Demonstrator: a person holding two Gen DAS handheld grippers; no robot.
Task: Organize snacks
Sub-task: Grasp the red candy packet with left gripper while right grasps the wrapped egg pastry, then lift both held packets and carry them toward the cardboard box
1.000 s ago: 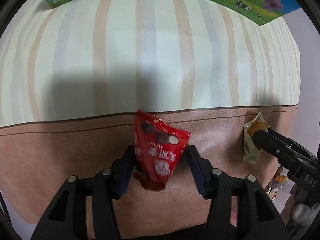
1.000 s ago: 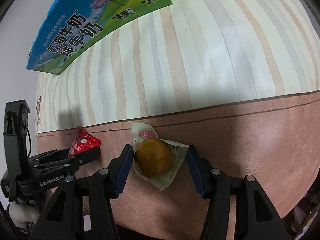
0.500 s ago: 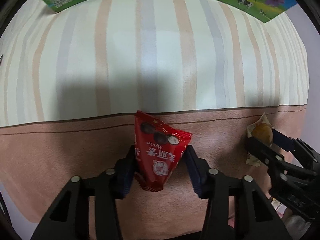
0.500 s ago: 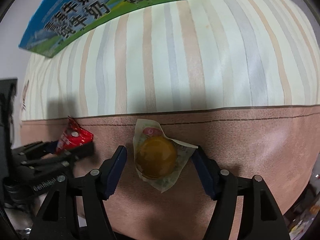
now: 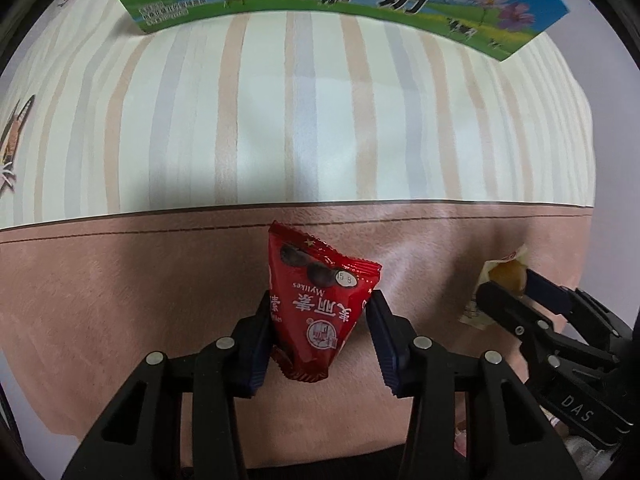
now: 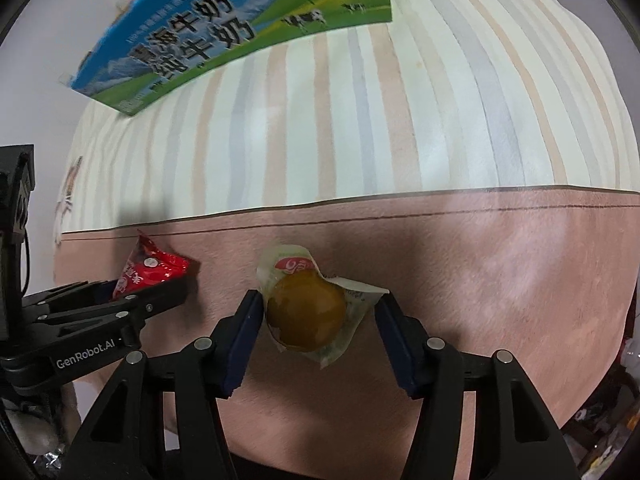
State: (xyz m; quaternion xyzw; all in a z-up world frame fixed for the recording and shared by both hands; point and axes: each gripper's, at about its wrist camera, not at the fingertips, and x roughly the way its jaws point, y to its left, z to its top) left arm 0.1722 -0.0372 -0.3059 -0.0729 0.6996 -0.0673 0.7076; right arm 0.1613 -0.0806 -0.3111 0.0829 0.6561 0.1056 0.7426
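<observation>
The left gripper (image 5: 320, 332) is closed partway on a red snack packet (image 5: 318, 304) printed "Mylikes" with Chinese characters and a small "15 g" sticker, which stands up between its blue-padded fingers (image 5: 258, 340) above the pink band of a striped cloth (image 5: 280, 128). The right gripper (image 6: 318, 330), just to the left one's right, clamps a clear wrapper with a red logo holding a round yellow-brown pastry (image 6: 306, 310). Far ahead of both lies a blue-green milk carton (image 6: 224, 28) with cows, flowers and large characters "纯牛奶"; the gripper bodies read "GenRobot.AI" and "DAS".
</observation>
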